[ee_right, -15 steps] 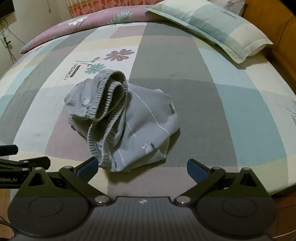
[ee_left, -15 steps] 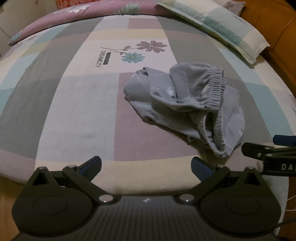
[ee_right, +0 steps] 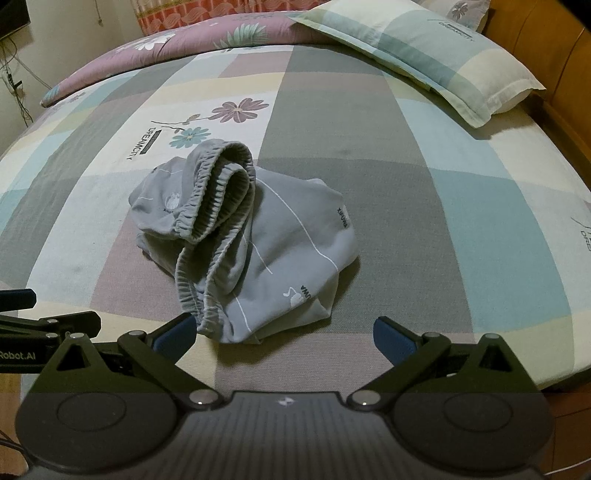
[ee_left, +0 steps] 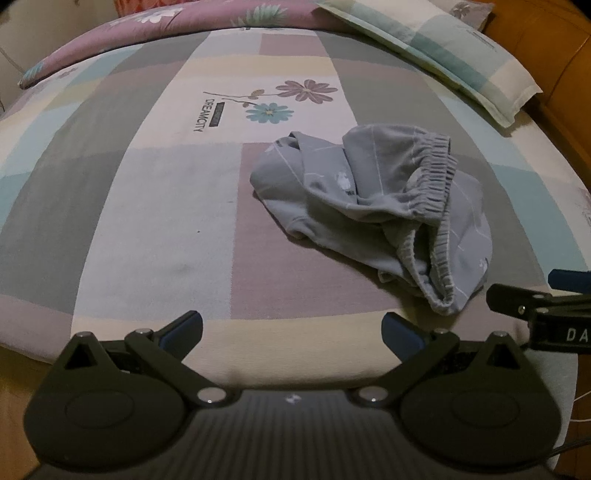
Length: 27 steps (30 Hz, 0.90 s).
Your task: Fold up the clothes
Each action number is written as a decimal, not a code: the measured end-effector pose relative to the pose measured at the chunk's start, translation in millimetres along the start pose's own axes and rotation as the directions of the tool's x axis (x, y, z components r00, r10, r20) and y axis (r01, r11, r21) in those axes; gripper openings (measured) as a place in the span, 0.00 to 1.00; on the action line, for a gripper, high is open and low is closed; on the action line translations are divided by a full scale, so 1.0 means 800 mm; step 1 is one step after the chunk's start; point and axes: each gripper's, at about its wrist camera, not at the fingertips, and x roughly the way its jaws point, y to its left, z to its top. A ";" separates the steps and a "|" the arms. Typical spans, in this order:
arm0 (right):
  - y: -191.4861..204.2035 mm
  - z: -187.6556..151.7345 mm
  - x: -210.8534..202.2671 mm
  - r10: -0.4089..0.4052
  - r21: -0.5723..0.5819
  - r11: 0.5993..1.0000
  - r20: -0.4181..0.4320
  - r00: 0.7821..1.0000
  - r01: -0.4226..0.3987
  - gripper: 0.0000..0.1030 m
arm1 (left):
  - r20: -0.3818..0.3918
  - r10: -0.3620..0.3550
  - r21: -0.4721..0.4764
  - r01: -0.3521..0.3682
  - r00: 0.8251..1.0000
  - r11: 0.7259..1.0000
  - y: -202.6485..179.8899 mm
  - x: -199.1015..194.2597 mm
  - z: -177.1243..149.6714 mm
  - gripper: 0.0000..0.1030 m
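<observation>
Both grippers tilted down over the bed's near edge, left gripper and right gripper spread wide, holding nothing. The crumpled grey pants lay on the bed ahead. Only the right view showed the curtain.

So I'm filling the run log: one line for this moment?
stage: pre-grasp | left gripper: open, empty | right gripper: open, empty | grey garment: crumpled on bed

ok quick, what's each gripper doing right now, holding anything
Left gripper: open, empty, above the bed's near edge, short of the grey garment.
Right gripper: open, empty, garment's near edge just ahead of its jaws.
</observation>
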 end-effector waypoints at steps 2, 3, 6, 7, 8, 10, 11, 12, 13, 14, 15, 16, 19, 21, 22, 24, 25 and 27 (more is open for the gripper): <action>0.000 0.001 0.000 0.001 0.001 1.000 -0.002 1.000 -0.001 1.00 | 0.002 0.003 0.000 -0.003 1.000 1.000 -0.001 0.002 -0.001 0.99; 0.000 0.001 0.000 0.002 0.001 1.000 -0.003 1.000 -0.002 1.00 | 0.002 0.004 -0.001 -0.004 1.000 1.000 -0.002 0.002 -0.001 0.99; 0.000 0.001 0.000 0.004 0.001 1.000 -0.005 1.000 -0.004 1.00 | 0.003 0.004 -0.002 -0.004 1.000 1.000 -0.002 0.002 -0.002 0.99; 0.000 0.001 0.000 0.004 0.000 1.000 -0.005 1.000 -0.004 1.00 | 0.003 0.004 -0.003 -0.004 1.000 1.000 -0.002 0.002 -0.002 0.99; 0.000 0.000 0.000 0.004 -0.001 1.000 -0.005 1.000 -0.004 1.00 | 0.004 0.004 -0.004 -0.004 1.000 1.000 -0.002 0.001 -0.002 0.99; 0.000 0.000 0.000 0.004 -0.002 1.000 -0.006 1.000 -0.004 1.00 | 0.003 0.005 -0.002 -0.005 1.000 1.000 -0.002 0.002 -0.002 0.99; 0.000 0.000 0.001 0.004 -0.002 1.000 -0.007 1.000 -0.004 1.00 | 0.003 0.005 -0.002 -0.005 1.000 1.000 -0.002 0.002 -0.001 0.99; 0.000 0.000 0.001 0.004 -0.003 1.000 -0.007 1.000 -0.004 1.00 | 0.004 0.005 -0.002 -0.005 1.000 1.000 -0.002 0.002 -0.001 0.99; 0.000 0.000 0.001 0.004 -0.003 1.000 -0.008 1.000 -0.004 1.00 | 0.005 0.004 -0.004 -0.004 1.000 1.000 -0.002 0.002 -0.001 0.99; 0.000 0.000 0.001 0.004 -0.003 1.000 -0.007 1.000 -0.004 1.00 | 0.006 0.002 -0.004 -0.002 1.000 1.000 -0.002 0.002 -0.001 0.99; 0.001 0.000 0.002 0.004 -0.002 1.000 -0.007 1.000 -0.004 1.00 | 0.007 0.001 -0.004 -0.001 1.000 1.000 -0.002 0.002 -0.001 0.99; 0.001 0.000 0.002 0.006 -0.002 1.000 -0.008 1.000 -0.006 1.00 | 0.008 -0.001 -0.004 0.001 1.000 1.000 -0.002 0.002 -0.001 0.99; 0.000 0.000 0.004 0.009 0.002 1.000 -0.010 1.000 -0.009 1.00 | 0.011 -0.003 -0.002 0.003 1.000 1.000 -0.002 0.003 -0.001 0.99; 0.000 0.000 0.005 0.010 0.002 1.000 -0.013 1.000 -0.010 1.00 | 0.017 -0.006 -0.001 0.006 1.000 1.000 -0.003 0.003 -0.001 0.99; 0.000 -0.001 0.005 0.010 0.001 1.000 -0.013 1.000 -0.010 1.00 | 0.023 -0.007 0.000 0.007 1.000 1.000 -0.004 0.003 -0.001 0.99; 0.000 -0.001 0.006 0.010 0.001 1.000 -0.013 1.000 -0.010 1.00 | 0.034 -0.003 0.002 0.003 0.999 1.000 -0.005 0.003 -0.001 0.99; 0.000 -0.001 0.006 0.012 0.002 1.000 -0.012 1.000 -0.012 1.00 | 0.040 0.001 0.002 -0.001 0.999 1.000 -0.005 0.003 -0.001 0.99; 0.000 -0.001 0.006 0.015 0.004 1.000 -0.009 1.000 -0.015 1.00 | 0.049 0.001 0.004 -0.002 0.999 1.000 -0.005 0.003 0.000 0.99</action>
